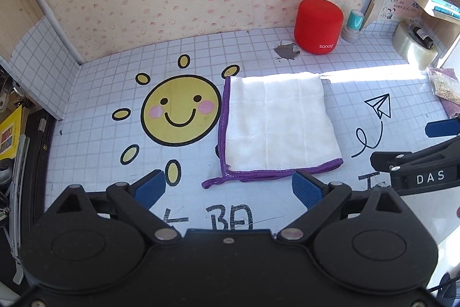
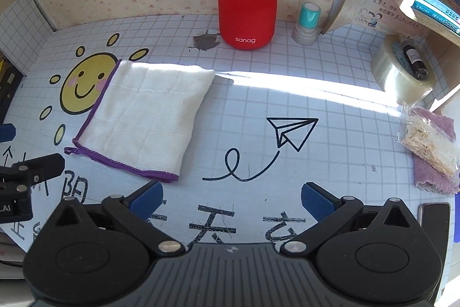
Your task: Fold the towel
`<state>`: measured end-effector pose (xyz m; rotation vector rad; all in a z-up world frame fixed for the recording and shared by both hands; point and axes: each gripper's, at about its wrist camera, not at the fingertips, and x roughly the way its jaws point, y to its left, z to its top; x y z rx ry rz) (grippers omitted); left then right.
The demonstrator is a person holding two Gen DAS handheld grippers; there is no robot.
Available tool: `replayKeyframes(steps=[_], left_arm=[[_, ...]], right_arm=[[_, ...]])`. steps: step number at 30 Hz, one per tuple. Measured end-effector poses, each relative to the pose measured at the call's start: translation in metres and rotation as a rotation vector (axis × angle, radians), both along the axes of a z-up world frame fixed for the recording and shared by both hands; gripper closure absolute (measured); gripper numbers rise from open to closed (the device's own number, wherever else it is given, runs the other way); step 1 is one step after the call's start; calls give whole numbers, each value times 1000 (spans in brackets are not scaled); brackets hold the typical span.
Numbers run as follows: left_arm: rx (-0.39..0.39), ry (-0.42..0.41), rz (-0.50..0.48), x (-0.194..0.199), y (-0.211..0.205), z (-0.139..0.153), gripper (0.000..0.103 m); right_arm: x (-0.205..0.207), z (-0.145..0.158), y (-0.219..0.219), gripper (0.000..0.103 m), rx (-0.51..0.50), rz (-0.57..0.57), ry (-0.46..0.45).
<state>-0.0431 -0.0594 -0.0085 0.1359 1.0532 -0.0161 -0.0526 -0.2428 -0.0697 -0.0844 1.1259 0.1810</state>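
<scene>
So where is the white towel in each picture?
Left wrist view: the towel lies just right of the middle, beside the sun face drawing.
Right wrist view: the towel lies left of the middle, covering the sun's right edge.
Shared landmark: the red speaker at the back wall.

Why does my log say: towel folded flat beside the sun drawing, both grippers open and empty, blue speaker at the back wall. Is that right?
One thing is off: the speaker at the back wall is red, not blue, as the right wrist view shows. The rest holds: the towel lies folded flat beside the sun drawing, and the left gripper and right gripper are open and empty.
</scene>
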Motion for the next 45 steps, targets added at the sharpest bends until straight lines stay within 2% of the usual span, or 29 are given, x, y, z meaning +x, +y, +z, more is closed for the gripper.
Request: replayKeyframes(steps=[6,13,15,18,27,45], left_arm=[[-34,66,56,-9,4,-2,8],[-48,78,103,-20,15,-2,8],[-53,67,103,-22,19,0,8],[-16,46,82,-25,19,3,8],[35,49,16,-29,8,3,8],[-17,55,28,-34,9,5,8]], right_arm=[[-7,11,4,0,-70,16,-34],[-12,20,8,0,-52,-7,-25],[-14,19,12,0,-66,-2,-17],[-19,18,16,0,-75,1,-18],[-23,20,13,0,-80,-31,-14],[-19,32,24,0,-108,-24,-38]])
